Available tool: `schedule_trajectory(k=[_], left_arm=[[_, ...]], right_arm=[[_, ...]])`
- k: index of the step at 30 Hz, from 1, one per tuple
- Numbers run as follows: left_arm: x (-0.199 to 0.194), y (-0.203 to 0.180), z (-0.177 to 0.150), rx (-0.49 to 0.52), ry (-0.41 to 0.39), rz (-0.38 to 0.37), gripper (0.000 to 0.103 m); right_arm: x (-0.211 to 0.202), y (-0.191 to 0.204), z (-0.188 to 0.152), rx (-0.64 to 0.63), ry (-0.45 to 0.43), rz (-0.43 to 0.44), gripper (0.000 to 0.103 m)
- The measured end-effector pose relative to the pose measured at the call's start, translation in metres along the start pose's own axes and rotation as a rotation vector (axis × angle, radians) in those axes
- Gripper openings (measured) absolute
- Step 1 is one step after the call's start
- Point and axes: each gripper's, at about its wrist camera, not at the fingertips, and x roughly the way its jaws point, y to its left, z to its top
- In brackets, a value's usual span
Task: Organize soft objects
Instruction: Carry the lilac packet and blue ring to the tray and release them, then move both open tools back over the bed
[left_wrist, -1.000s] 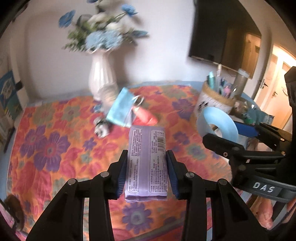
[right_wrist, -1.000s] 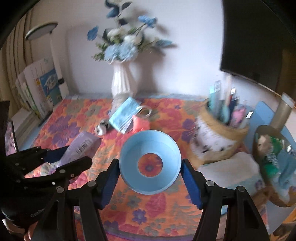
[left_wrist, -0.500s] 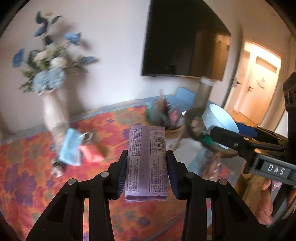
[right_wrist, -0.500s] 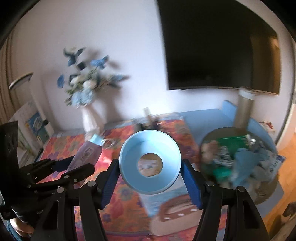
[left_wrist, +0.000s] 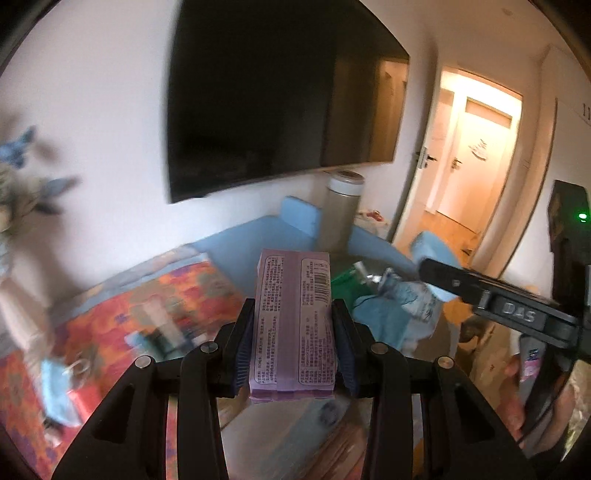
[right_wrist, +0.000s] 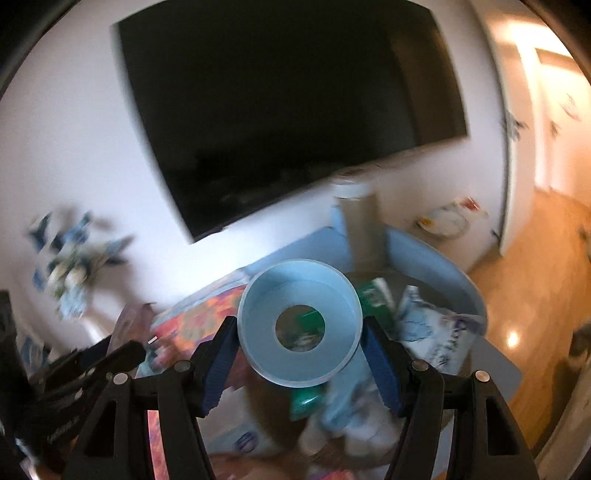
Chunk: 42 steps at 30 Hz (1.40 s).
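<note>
Beyond the floral tablecloth (left_wrist: 122, 314), a filled basket (right_wrist: 476, 317) is waiting for both loads.
Left gripper (left_wrist: 293, 345) is clamping the purple packet (left_wrist: 293, 325), right gripper (right_wrist: 301, 354) is pinching the blue ring (right_wrist: 299, 326); releasing over the basket likely comes next.

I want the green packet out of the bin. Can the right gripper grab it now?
Probably not. The right gripper is already full, shut on the blue ring, though the green packet lies uncovered in the bin just ahead.
</note>
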Motion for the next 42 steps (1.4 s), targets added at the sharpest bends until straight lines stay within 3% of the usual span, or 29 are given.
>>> schedule_trajectory(k=[9,10,12,13,14,20,26,28,31,36,42], left_arm=[[0.081,-0.038,0.002,0.004,0.103,-0.08,0.038],[0.086,-0.041,0.001,0.009,0.109,-0.096,0.044],[0.091,-0.045,-0.002,0.016,0.1,-0.137,0.067],[0.092,-0.047,-0.002,0.023,0.096,-0.13,0.085],[0.092,-0.048,-0.003,0.032,0.088,-0.111,0.093],[0.068,-0.046,-0.002,0.02,0.068,-0.135,0.093],[0.012,-0.023,-0.012,-0.007,0.012,-0.123,0.094],[-0.009,-0.012,-0.019,-0.021,-0.015,-0.095,0.094],[-0.043,0.009,-0.034,-0.052,-0.043,-0.033,0.094],[-0.099,0.064,-0.065,-0.185,-0.096,0.068,0.094],[-0.155,0.128,-0.098,-0.298,-0.117,0.304,0.094]], right_arm=[[0.062,-0.035,0.02,0.046,0.074,-0.097,0.069],[0.068,-0.038,0.021,0.056,0.091,-0.1,0.07],[0.075,-0.043,0.021,0.077,0.111,-0.076,0.07],[0.076,-0.046,0.019,0.09,0.116,-0.07,0.07],[0.075,-0.047,0.017,0.095,0.117,-0.072,0.07],[0.056,-0.04,0.003,0.087,0.121,-0.051,0.07],[0.017,-0.01,-0.007,0.03,0.079,-0.021,0.075],[0.008,0.004,-0.011,0.002,0.072,-0.006,0.081],[-0.004,0.031,-0.02,-0.046,0.068,0.034,0.081],[-0.019,0.089,-0.041,-0.149,0.07,0.114,0.081],[-0.026,0.167,-0.081,-0.303,0.1,0.234,0.081]])
